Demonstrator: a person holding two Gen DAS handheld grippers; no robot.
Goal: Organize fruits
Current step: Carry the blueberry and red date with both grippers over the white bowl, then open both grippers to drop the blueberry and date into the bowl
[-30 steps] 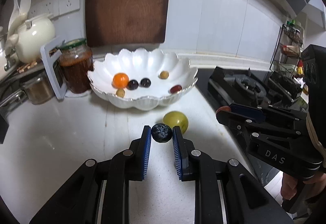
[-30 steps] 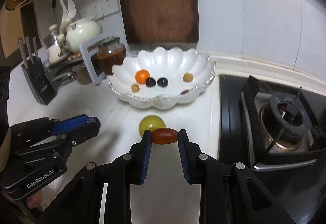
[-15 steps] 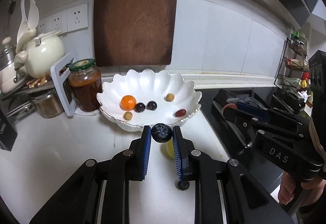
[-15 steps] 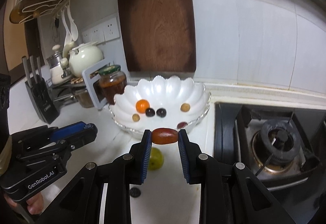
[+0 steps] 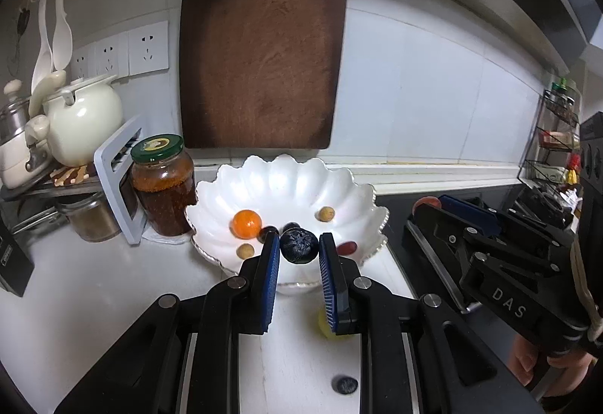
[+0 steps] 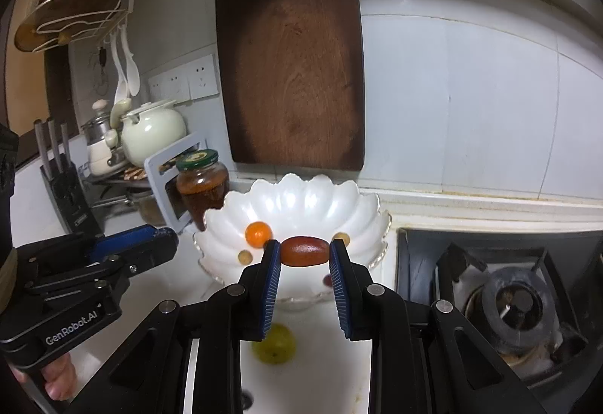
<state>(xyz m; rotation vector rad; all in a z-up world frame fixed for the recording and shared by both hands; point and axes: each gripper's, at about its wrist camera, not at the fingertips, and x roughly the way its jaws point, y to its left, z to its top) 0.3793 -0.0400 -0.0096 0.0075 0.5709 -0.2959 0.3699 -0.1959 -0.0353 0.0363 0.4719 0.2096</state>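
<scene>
While a dark, wrinkled round plum (image 5: 299, 246) sits clamped between the blue-padded fingers of the left hand-held gripper (image 5: 299, 252), it hangs in the air above the near rim of the white scalloped ceramic bowl (image 5: 286, 180). The right hand-held gripper (image 6: 304, 255) is clamped on a reddish-brown oblong date (image 6: 305, 251), likewise raised over the bowl's near edge. Inside the bowl lie a small orange mandarin (image 5: 247, 224), two dark round fruits partly hidden behind the left gripper's fingers, a pale brown longan (image 5: 325, 213) toward the right, a second longan (image 5: 245, 251) near the front and a red date (image 5: 346, 247) at the right side. Below the grippers, a yellow-green round fruit (image 6: 274, 343) rests on the white table (image 5: 94, 285), just in front of the bowl. A small dark round object (image 5: 344, 384) lies on the table nearer the camera; what it is cannot be told. Left of the bowl stands a glass jar of reddish-brown paste with a green lid (image 5: 162, 184), touching or almost touching the rim. Beside it are a grey rack (image 5: 117, 169), a cream teapot (image 5: 84, 120) and a black knife block (image 6: 66, 187). A dark wooden cutting board (image 5: 264, 44) hangs on the white tiled wall behind. A black gas stove (image 6: 508, 301) sits to the right.
</scene>
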